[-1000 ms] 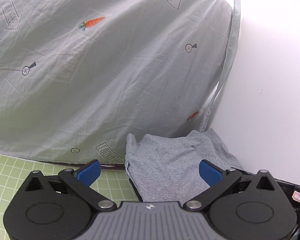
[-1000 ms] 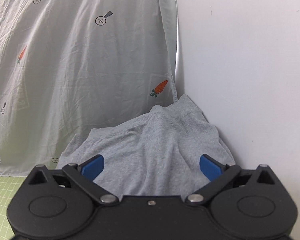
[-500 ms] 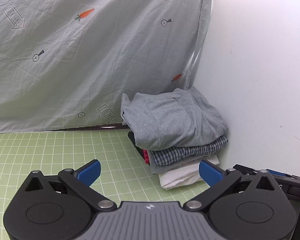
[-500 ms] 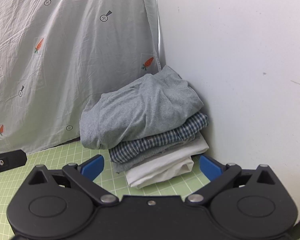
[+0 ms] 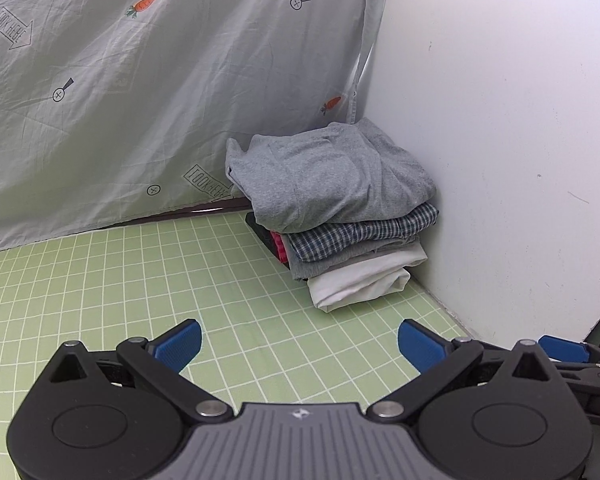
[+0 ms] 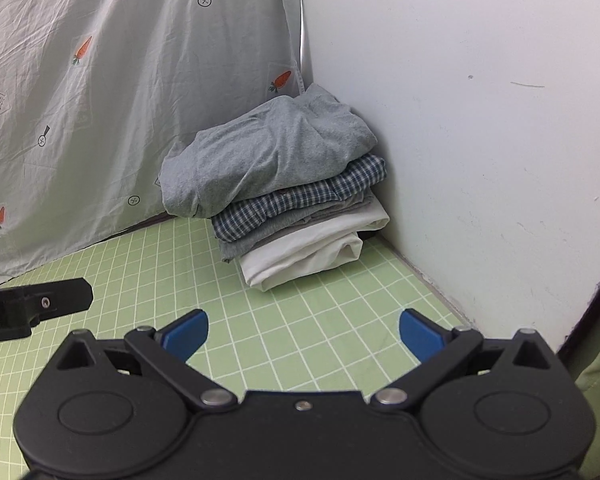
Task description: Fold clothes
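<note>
Both tools hang over the green gridded surface point(image 5: 100, 280) with their jaws wide apart and nothing between them: the left gripper point(image 5: 299, 346) and the right gripper point(image 6: 303, 332) each show bare mat in the gap. The stack of folded clothes point(image 6: 288, 192) sits well ahead of both sets of jaws, pushed into the corner where the white wall point(image 6: 480, 120) meets the hanging carrot-print sheet point(image 5: 160, 80). A grey shirt point(image 5: 324, 176) lies on top, above a checked garment point(image 6: 300, 204), a thinner grey layer and a white piece point(image 6: 312, 252) at the bottom; something red and black peeks out at the stack's left side in the left view. The top shirt looks a little rumpled and overhangs on the left, so the pile seems placed but not squared. To finish this step well, both grippers should stay clear of the stack with their jaws apart, so no cloth is snagged and the pile does not topple.
</note>
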